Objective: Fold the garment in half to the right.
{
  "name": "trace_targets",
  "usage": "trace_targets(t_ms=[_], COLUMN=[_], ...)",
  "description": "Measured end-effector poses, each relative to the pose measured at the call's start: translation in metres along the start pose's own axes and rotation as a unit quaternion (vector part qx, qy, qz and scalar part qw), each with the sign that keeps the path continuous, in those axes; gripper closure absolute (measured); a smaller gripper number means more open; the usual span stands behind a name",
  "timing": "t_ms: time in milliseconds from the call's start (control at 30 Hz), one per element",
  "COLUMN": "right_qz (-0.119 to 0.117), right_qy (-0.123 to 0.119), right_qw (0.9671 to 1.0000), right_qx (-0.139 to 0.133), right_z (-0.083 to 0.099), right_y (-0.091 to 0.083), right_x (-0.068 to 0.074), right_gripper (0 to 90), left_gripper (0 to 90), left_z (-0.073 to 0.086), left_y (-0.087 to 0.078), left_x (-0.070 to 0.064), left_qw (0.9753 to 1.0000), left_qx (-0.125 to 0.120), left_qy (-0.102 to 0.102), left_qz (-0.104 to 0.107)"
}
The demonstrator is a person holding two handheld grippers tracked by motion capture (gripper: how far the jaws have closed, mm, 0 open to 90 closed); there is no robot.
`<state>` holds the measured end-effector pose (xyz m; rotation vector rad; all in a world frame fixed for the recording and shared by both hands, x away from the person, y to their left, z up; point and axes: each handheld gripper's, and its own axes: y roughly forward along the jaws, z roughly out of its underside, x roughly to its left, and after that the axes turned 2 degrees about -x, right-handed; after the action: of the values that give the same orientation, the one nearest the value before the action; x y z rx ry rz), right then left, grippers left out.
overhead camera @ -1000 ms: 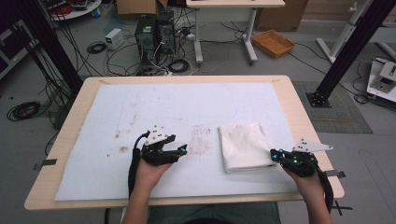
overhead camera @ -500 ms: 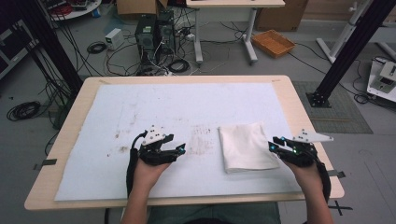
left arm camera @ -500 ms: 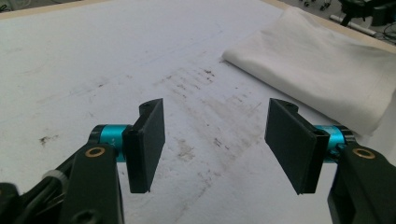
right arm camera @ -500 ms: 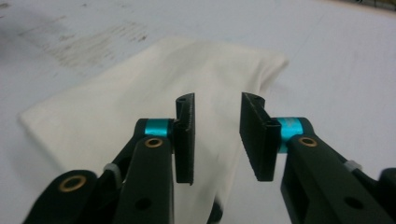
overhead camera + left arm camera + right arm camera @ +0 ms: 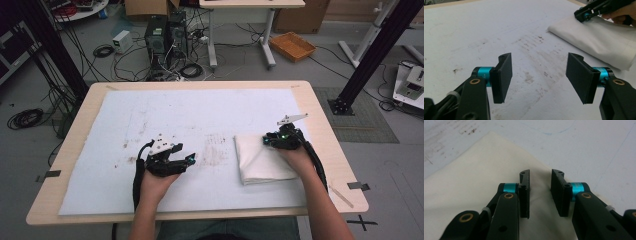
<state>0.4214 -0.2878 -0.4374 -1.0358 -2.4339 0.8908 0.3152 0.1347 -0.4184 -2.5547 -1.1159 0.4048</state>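
Jaws of the left gripper point(image 5: 539, 77) gape wide over stained sheet, gripping nothing; those of the right gripper point(image 5: 540, 192) stand a narrow gap apart above the cloth's far edge, cloth showing between them, not pinched. Largest is the table point(image 5: 320, 125), its wooden rim bare at 3 and 9 o'clock. A white sheet point(image 5: 165, 115) covers most of it, open toward 12 o'clock. At 4 o'clock of centre lies the folded cloth point(image 5: 262, 162), well apart from the left gripper point(image 5: 175, 161) at 8 o'clock; the right gripper point(image 5: 272, 140) hangs over its 1 o'clock corner.

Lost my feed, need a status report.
Left gripper open over bare mat. Right gripper open above folded cloth, far edge. Nothing in the way.
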Motion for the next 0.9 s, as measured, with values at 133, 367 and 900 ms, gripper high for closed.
trace_targets(t_ms=[133,367,900], right_qz=[0.008,0.024,0.036], right_qy=[-0.008,0.040,-0.001], right_qw=[0.9999,0.9989,0.9960], right_qx=[-0.011,-0.005,-0.082], right_z=[0.001,0.013,0.013], right_y=[-0.010,-0.018,-0.055], right_x=[0.002,-0.028,0.010], right_gripper=[68.6,75.5,57.2], left_gripper=[38.0,38.0,38.0], left_z=[0.000,-0.001,0.000], left_y=[-0.001,-0.002,-0.003], left_x=[0.000,-0.002,0.001], left_qw=[1.0000,1.0000,1.0000], left_qx=[-0.002,-0.003,-0.006], left_qy=[0.000,0.002,-0.002], left_qz=[-0.001,-0.001,-0.005])
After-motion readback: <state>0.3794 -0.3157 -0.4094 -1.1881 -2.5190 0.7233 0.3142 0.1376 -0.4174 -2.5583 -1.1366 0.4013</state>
